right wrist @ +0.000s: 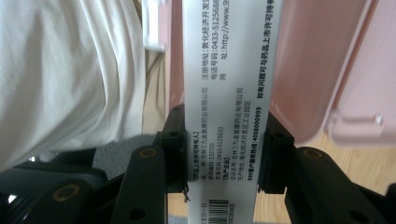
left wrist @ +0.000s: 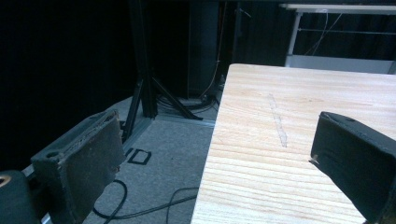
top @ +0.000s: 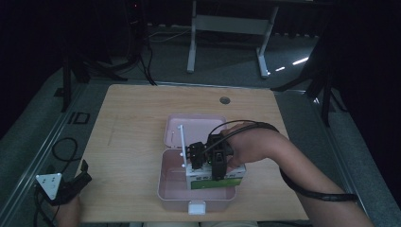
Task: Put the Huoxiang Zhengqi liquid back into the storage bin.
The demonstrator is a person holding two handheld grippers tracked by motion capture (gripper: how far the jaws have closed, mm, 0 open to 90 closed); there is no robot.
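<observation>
White medicine box [right wrist: 226, 93] sits clamped in right hand-held gripper [right wrist: 224, 149].

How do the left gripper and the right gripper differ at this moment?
The left gripper stands open with nothing between its jaws, at the table's near left edge; the right gripper is shut on a white medicine box. The left gripper is apart from the open pink case, while the right gripper holds its box over that case. Both have black jaws.
</observation>
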